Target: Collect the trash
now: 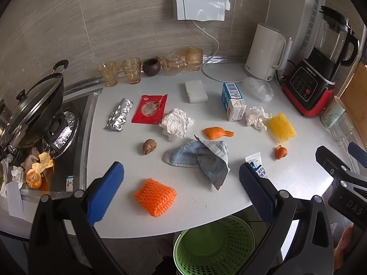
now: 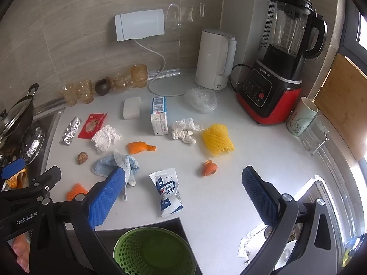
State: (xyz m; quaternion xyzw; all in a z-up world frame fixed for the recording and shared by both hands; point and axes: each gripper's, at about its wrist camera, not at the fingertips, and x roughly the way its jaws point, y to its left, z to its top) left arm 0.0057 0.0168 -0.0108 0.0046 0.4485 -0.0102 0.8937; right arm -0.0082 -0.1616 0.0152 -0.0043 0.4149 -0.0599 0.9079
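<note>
1. holding both grippers above the near edge of the white table [image 1: 229, 197], we keep the left gripper [image 1: 181, 190] with its jaws spread wide and gripping nothing; the orange foam net [image 1: 155, 196] lies on the table between its blue pads.
2. our right gripper [image 2: 183, 194] is likewise wide open and empty, with the blue-and-white wipe packet [image 2: 168, 191] lying between its pads on the table.
3. below the table edge stands the green mesh bin [image 1: 214, 246]; as far as we can see inside, nothing lies in it.
4. the trash is spread across the table: a silver blister pack [image 1: 119, 114] and a red snack wrapper [image 1: 150, 108] towards the left, a crumpled tissue [image 1: 176, 122] just beside the wrapper, a brown nut shell [image 1: 149, 146] nearer us.
5. mid-table we see a blue-grey rag [image 1: 201, 158], with an orange peel [image 1: 218, 133] just behind it.
6. further right lie a milk carton [image 1: 232, 102] on its side, a second crumpled tissue [image 1: 257, 116], a yellow foam net [image 1: 281, 127], a smaller peel piece [image 1: 281, 152] and a clear plastic bag [image 1: 258, 88].
7. a white sponge block [image 1: 196, 91] sits behind the carton's left; a kettle [image 1: 267, 51] and a red blender [image 1: 318, 68] stand at the back right.
</note>
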